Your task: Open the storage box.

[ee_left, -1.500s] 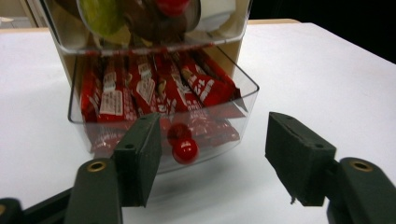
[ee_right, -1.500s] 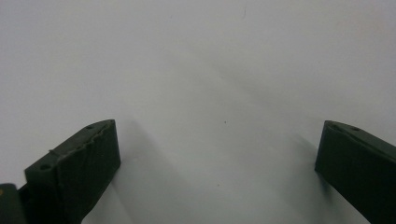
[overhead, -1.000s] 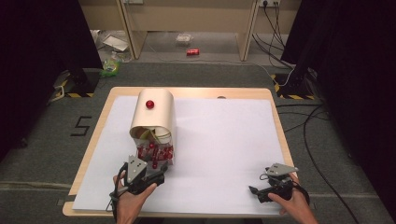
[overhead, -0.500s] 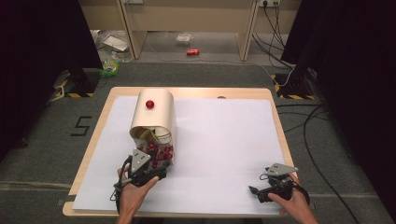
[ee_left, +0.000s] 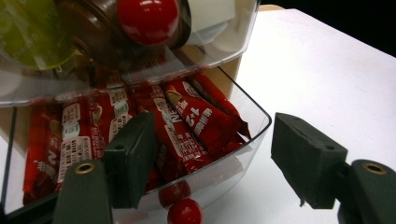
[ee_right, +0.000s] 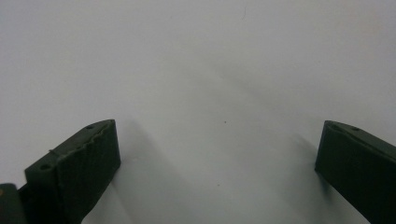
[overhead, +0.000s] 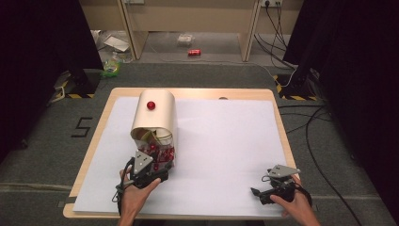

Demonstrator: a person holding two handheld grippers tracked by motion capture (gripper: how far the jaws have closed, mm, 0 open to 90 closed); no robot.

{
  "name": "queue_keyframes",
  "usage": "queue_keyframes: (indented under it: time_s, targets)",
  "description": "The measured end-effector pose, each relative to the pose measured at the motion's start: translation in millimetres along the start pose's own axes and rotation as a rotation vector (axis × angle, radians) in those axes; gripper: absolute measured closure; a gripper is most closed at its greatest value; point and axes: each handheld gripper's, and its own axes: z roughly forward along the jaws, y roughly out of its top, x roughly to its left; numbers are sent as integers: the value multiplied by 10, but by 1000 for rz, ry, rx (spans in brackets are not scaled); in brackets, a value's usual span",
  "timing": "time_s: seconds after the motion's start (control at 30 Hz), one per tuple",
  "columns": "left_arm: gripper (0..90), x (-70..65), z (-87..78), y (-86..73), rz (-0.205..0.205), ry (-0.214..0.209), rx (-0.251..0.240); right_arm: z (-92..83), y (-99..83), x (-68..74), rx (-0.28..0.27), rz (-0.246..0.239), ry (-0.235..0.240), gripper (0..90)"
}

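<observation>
— Left gripper point(ee_left: 212, 161) is being held wide open at the clear drawer point(ee_left: 243, 140), nothing gripped; the red knob point(ee_left: 185, 211) is sitting below, between the jaws.

— Closing on that knob is likely being called for next. Right gripper point(ee_right: 217, 172) is being rested open on the paper point(ee_right: 210, 70).

Clear drawer point(ee_left: 243, 140) pulled out right in front of the left gripper point(ee_left: 212, 163), red knob point(ee_left: 185, 212) on its front wall sitting between the wide-apart jaws, untouched. One jaw reaches over the rim, the other stands outside the corner. Red snack packs point(ee_left: 187, 121) lie flat inside, side by side. Beyond and above, the cream rounded box point(overhead: 155, 115) with a second red knob point(overhead: 151, 105).
</observation>
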Motion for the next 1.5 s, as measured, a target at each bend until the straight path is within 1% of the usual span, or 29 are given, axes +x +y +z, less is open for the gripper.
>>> queue_keyframes:
  time_s: [0.17,0.33,0.47,0.6,0.77,0.83,1.0,1.17,1.4,1.5]
  targets:
    - [305,-21,-35,-26,2,-2,9,0,0,1,0,-1,-1,4]
    - [307,-38,-69,-51,0,-5,7,-1,0,1,-1,-2,-2,4]
    - [309,-55,-102,-81,7,-8,16,-1,0,1,-1,-3,-3,4]
    - [319,-74,-146,-123,3,-8,6,-1,0,1,-1,-2,-3,4]
    - [320,-99,-170,-153,7,-6,17,-1,0,1,-1,-3,-3,5]
    - [321,-106,-176,-168,4,-4,9,-1,0,1,-1,-3,-3,4]
    - [321,-116,-197,-193,5,-6,14,-1,0,1,-2,-3,-3,5]
    - [325,-140,-246,-245,6,-14,29,-1,0,2,-1,-2,-3,5]
    - [329,-185,-317,-303,5,-24,33,-1,0,1,-1,-3,-3,4]
    - [329,-219,-352,-346,4,-32,42,-1,0,2,-2,-2,-3,5]
